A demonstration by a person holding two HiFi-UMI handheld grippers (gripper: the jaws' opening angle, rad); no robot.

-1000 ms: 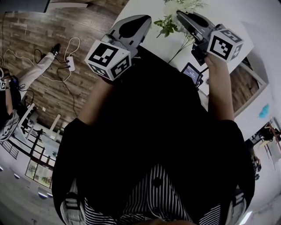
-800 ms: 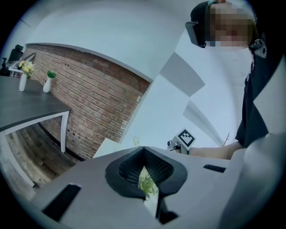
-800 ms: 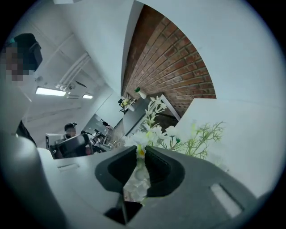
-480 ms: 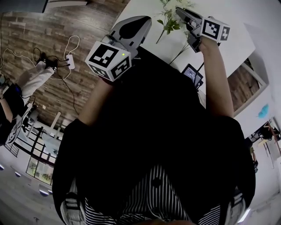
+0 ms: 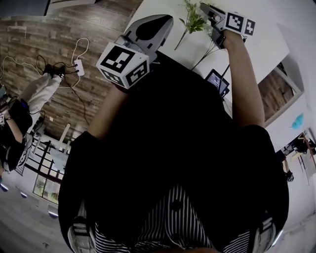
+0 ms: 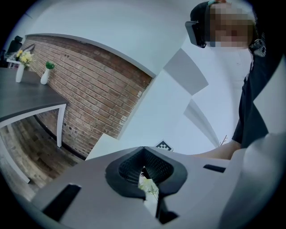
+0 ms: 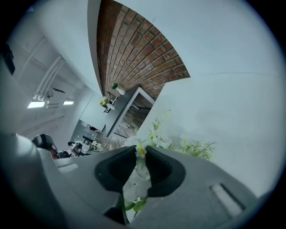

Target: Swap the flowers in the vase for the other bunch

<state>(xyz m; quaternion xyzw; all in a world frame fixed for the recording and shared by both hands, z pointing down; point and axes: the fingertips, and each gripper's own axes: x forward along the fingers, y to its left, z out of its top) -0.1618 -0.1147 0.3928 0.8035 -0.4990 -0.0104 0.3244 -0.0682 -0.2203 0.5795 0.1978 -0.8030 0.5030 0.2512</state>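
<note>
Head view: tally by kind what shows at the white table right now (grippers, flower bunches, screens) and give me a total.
Grippers: 2, the left gripper and the right gripper
Flower bunches: 1, the flower bunch, clamped in the right gripper
Screens: 1, the small screen at the near edge
Total: 4

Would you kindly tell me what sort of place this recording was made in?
Probably an open office or studio space: a wood-plank floor with loose cables and a power strip, a bare brick wall, and plain tables, including a dark table carrying small vases.
</note>
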